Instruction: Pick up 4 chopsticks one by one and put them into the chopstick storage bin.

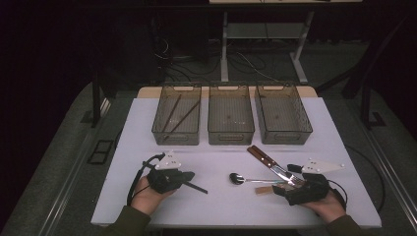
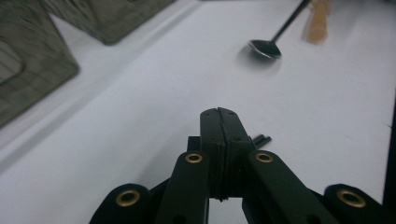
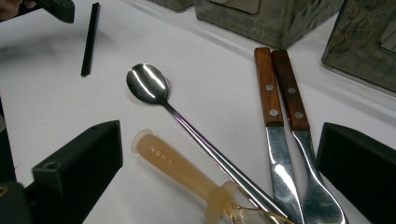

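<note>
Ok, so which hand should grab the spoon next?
Probably the right. The right gripper has its fingers open, with the spoon handle lying between them. The left gripper is farther away, fingers shut, by the black stick.

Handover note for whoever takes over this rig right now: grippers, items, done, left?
Left gripper: shut on a black chopstick, low over the table.
Right gripper: open, jaws either side of the cutlery pile.
Pile: spoon, two wooden-handled pieces, translucent-handled tool.
Done: two chopsticks in the left bin.
Left: bin the held chopstick, then sort the pile; middle bin and right bin look empty.
</note>
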Demonstrator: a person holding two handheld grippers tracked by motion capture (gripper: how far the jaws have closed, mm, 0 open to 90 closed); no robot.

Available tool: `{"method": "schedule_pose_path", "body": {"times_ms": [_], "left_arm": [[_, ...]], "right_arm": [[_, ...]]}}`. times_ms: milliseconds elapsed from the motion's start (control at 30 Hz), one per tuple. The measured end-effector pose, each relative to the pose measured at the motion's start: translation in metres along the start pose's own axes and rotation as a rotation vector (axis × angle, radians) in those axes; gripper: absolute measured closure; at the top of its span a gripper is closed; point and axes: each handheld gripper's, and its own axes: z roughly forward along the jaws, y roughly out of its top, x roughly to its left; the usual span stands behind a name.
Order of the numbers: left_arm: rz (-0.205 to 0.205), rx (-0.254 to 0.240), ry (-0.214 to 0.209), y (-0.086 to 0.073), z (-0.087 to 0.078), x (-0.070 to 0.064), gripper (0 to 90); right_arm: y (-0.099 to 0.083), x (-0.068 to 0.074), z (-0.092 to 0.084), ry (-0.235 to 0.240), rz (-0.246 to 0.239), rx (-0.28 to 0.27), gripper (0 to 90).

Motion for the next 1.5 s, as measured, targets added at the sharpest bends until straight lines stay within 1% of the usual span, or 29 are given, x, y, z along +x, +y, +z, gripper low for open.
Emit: {"method": "schedule_pose_path", "body": {"times_ms": [100,133,233,267,300,367,433,600,700,900,1033,1200,1367,1500], "left_arm": [[0.011,0.016,-0.018,-0.001,0.004,-0.004,89.8],[0.022,0.023,-0.025,-0.001,0.006,-0.004,89.9],[0.022,0.034,-0.044,-0.001,0.011,-0.008,89.8],[0.035,0.042,-0.050,-0.001,0.013,-0.009,89.8],[0.033,0.041,-0.055,-0.001,0.015,-0.011,89.9],[0.048,0.049,-0.060,-0.001,0.017,-0.011,89.8],[0.042,0.057,-0.071,-0.001,0.019,-0.013,89.8],[0.045,0.073,-0.097,-0.002,0.025,-0.015,89.8],[0.060,0.098,-0.105,-0.002,0.029,-0.017,89.9],[0.076,0.129,-0.124,-0.001,0.039,-0.021,89.9],[0.091,0.141,-0.129,-0.001,0.042,-0.024,89.8],[0.089,0.143,-0.126,-0.001,0.043,-0.024,89.9],[0.099,0.155,-0.124,-0.001,0.045,-0.023,89.8],[0.101,0.153,-0.121,0.000,0.046,-0.022,89.9]], "right_arm": [[0.000,0.000,0.000,0.001,-0.001,0.003,0.5],[0.000,0.000,0.000,0.001,0.000,0.004,0.5],[0.000,0.000,0.000,0.000,0.001,0.005,0.5],[0.000,0.000,0.000,0.000,0.000,0.004,0.5],[0.000,0.000,0.000,0.000,-0.001,0.004,0.5],[0.000,0.000,0.000,0.000,-0.002,0.005,0.5],[0.000,0.000,0.001,0.000,-0.001,0.005,0.5],[0.000,0.000,0.001,-0.002,-0.002,0.006,0.5],[0.000,0.000,0.001,-0.002,-0.003,0.005,0.5],[0.000,0.000,0.001,-0.002,-0.002,0.005,0.5],[0.000,0.000,0.001,-0.003,-0.004,0.006,0.5],[0.000,0.000,0.001,-0.003,-0.004,0.006,0.5],[0.000,0.000,0.001,-0.003,-0.004,0.007,0.5],[0.000,0.000,0.002,-0.004,-0.005,0.007,0.5]]}}
